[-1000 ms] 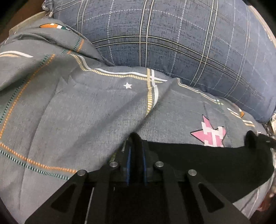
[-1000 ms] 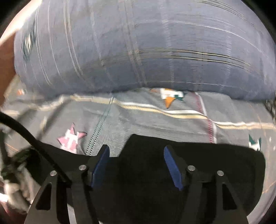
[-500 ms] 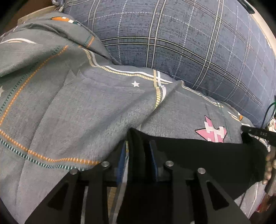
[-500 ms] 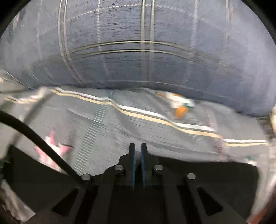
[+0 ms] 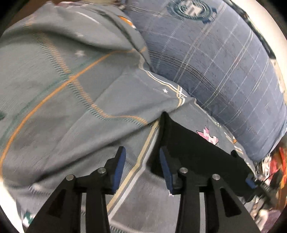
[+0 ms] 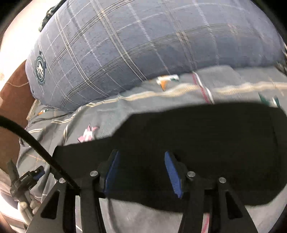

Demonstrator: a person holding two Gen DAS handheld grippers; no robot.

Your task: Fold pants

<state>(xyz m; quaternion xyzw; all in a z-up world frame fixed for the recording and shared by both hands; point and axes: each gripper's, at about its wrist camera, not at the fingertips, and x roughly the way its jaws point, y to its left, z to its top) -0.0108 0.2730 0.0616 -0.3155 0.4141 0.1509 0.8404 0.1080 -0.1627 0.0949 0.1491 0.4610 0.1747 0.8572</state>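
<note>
Pants released by both grippers.
The left gripper and right gripper are opening, fingers empty; the black pants are left folded on the bed.

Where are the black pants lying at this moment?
The black pants lie on the grey patterned bedsheet, in front of the blue plaid pillow; in the left wrist view they are at lower right.

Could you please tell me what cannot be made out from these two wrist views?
- Black folded pants: the near edge is hidden behind the right gripper; folds unreadable in the dark cloth.
- Round crest on the blue plaid pillow: lettering blurred, left wrist view.
- Grey patterned bedsheet: motion-blurred at left.
- Red clutter: cut off by the rim.
</note>
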